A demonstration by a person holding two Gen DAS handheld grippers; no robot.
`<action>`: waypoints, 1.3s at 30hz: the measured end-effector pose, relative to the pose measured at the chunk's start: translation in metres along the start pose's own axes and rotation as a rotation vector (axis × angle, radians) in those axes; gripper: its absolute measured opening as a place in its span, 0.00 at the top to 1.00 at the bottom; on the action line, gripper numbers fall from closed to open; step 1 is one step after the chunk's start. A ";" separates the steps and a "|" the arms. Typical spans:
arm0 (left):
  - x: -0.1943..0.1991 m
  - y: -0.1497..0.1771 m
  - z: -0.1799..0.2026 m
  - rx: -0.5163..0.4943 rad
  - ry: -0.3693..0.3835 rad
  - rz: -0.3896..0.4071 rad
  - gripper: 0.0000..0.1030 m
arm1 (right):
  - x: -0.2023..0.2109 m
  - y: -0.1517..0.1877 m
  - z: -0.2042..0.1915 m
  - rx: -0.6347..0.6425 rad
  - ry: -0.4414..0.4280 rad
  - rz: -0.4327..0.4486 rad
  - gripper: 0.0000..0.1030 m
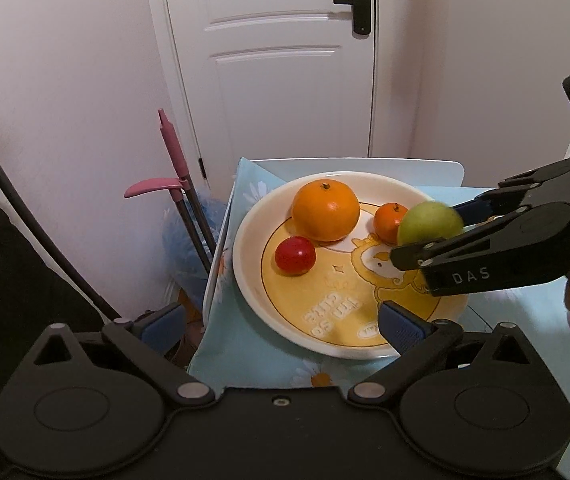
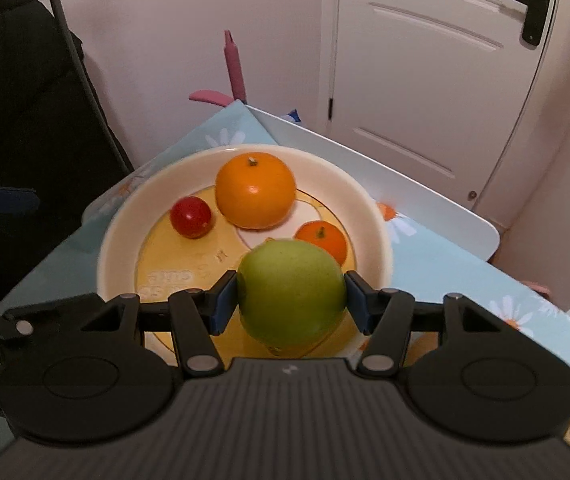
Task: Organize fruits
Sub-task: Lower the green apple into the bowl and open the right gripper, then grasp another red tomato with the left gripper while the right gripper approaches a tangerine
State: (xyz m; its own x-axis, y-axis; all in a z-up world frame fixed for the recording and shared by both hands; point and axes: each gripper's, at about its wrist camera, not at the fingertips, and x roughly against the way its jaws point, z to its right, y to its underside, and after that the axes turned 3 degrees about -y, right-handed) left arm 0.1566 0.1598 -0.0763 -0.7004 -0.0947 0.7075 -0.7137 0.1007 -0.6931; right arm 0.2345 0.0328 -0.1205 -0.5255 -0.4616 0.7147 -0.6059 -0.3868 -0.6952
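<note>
Nearest the right wrist camera, the right hand-held gripper [image 2: 291, 300] clamps a green apple [image 2: 291, 292] between its blue pads [image 2: 224, 300], holding it above the near part of a cream plate [image 2: 369, 216] with a yellow cartoon centre. On that plate lie a large orange [image 2: 255, 192], a small tangerine [image 2: 322, 240] just beyond the apple, and a small red fruit [image 2: 191, 217] to the left of the orange. The left wrist view shows the same grasp from the side: the apple [image 1: 429, 224] sits at the tips of the right hand-held gripper [image 1: 433, 236], which reaches in from the right over the plate's [image 1: 245, 280] far right part, beside the tangerine [image 1: 390, 222]. Only this view shows the left hand-held gripper [image 1: 281, 326], its jaws spread wide and holding nothing, hovering over the plate's near rim. The plate rests on a blue daisy-print cloth [image 1: 253, 360] covering a white desk [image 2: 425, 208]. Behind stand a white door [image 1: 285, 60] and pink-handled cleaning tools [image 1: 173, 160].
</note>
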 end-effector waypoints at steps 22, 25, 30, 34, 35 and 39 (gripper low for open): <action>0.049 -0.009 0.004 -0.031 -0.012 0.073 0.00 | 0.109 0.012 -0.006 -0.156 0.146 0.122 0.00; 0.054 -0.011 0.007 -0.045 0.005 0.091 0.00 | 0.127 0.018 -0.004 -0.192 0.178 0.141 0.00; 0.061 -0.015 0.019 -0.076 0.058 0.116 0.00 | 0.156 0.033 0.004 -0.249 0.236 0.157 0.00; 0.068 -0.017 0.035 -0.103 0.089 0.127 0.00 | 0.177 0.048 0.018 -0.277 0.282 0.163 0.00; 0.069 -0.017 0.040 -0.107 0.095 0.129 0.00 | 0.182 0.051 0.023 -0.283 0.289 0.166 0.00; 0.073 -0.017 0.061 -0.117 0.123 0.126 0.00 | 0.201 0.067 0.043 -0.301 0.322 0.179 0.00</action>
State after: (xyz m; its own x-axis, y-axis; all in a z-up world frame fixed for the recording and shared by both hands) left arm 0.1172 0.0906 -0.0210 -0.7727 0.0470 0.6330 -0.6103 0.2193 -0.7612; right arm 0.1142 -0.1202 -0.0266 -0.7668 -0.2103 0.6064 -0.6104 -0.0533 -0.7903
